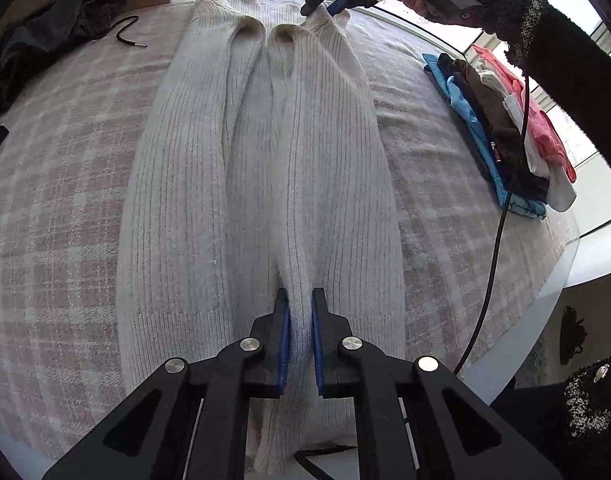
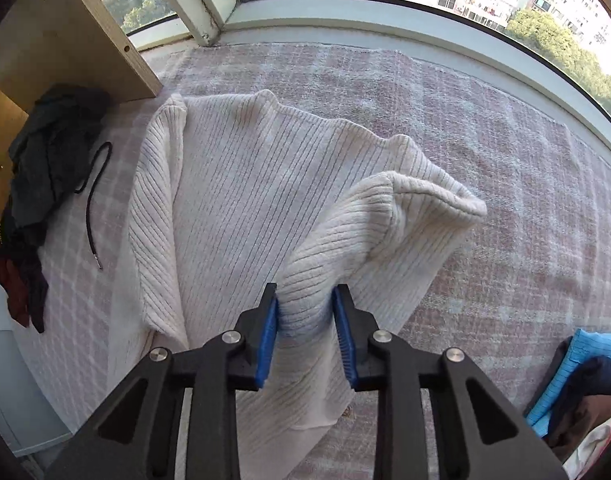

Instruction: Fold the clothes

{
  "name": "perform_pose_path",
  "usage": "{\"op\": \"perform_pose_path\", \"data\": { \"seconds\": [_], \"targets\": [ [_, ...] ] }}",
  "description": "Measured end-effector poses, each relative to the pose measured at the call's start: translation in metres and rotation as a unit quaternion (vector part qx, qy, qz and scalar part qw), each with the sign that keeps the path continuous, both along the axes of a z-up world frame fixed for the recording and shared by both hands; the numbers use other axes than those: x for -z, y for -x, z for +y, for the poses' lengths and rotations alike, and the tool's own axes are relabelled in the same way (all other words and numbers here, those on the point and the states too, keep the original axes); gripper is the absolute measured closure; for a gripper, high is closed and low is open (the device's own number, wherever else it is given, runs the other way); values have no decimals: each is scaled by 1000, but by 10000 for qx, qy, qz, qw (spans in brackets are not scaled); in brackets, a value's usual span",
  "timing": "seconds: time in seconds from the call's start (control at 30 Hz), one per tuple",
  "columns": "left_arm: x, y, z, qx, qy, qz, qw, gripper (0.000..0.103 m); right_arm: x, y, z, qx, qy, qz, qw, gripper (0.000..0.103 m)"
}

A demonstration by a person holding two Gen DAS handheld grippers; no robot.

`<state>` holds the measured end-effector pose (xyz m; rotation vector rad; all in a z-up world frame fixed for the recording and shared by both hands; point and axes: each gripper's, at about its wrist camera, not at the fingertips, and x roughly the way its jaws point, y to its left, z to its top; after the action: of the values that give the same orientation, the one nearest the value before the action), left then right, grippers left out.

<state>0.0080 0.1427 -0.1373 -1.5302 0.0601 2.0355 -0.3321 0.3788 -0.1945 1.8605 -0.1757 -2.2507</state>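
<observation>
Gripping the sweater [image 1: 261,168]: left claw [image 1: 301,312] and right claw [image 2: 305,312] each pinched a fold. Knit looked soft, thick, limp; hem and shoulder edges suited holding.

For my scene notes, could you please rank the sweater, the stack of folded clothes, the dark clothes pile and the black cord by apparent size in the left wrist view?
1. Sweater, by far the largest.
2. Stack of folded clothes and dark clothes pile: look alike; the pile is cut off by the frame edge, so unranked.
3. Black cord, smallest.

I see a ribbed, soft knit sweater [image 2: 241,184] on a coarse woven plaid blanket [image 2: 485,152], beside matt plywood [image 2: 61,52].
</observation>
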Motion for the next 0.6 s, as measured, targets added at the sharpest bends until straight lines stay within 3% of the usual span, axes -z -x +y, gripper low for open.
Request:
{"op": "perform_pose_path", "data": {
  "seconds": [0.1,0.17,0.3,0.4,0.5,0.6],
  "targets": [
    [5,-2,3,-1,-79,-56,10000,94,-34,-6,42,606,399,552,9958,72],
    [7,-5,3,-23,-44,-47,10000,94,-38,-5,67,686,555,587,9944,72],
    [-1,-4,-3,-159,-103,-9,9998,93,-13,-26,72,526,522,300,9968,85],
    [-16,-3,-3,-129,-85,165,9997,93,5,-37,70,506,494,213,9973,85],
    [-29,-1,-5,-127,-73,229,9996,85,27,-31,62,443,280,73,9986,85],
    [-37,-3,-20,-252,-81,174,9995,79,14,-36,58,338,-8,116,9994,84]
  ]
}}
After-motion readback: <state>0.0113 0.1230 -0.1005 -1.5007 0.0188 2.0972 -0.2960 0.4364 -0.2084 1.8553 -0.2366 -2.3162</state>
